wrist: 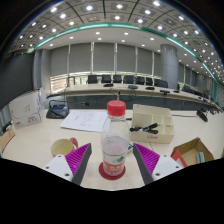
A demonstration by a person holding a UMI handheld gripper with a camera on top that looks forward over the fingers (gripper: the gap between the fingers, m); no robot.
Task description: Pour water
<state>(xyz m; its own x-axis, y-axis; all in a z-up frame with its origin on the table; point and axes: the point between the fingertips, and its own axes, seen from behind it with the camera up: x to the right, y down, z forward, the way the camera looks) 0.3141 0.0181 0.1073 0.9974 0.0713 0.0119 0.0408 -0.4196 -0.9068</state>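
A clear plastic water bottle (pixel 115 138) with a red cap stands upright on a red round coaster (pixel 113 172) on the pale table (pixel 100 135). My gripper (pixel 113 160) is open. The bottle stands between its two magenta pads, the left finger (pixel 79 157) a little off it and the right finger (pixel 148 158) close to its side. A pink cup (pixel 63 147) stands on the table just left of the left finger.
An open cardboard box (pixel 192 152) lies to the right of the fingers. Beyond the bottle are a white box (pixel 151 122), papers (pixel 88 120) and a desk phone (pixel 57 110). Rows of desks and chairs fill the room behind.
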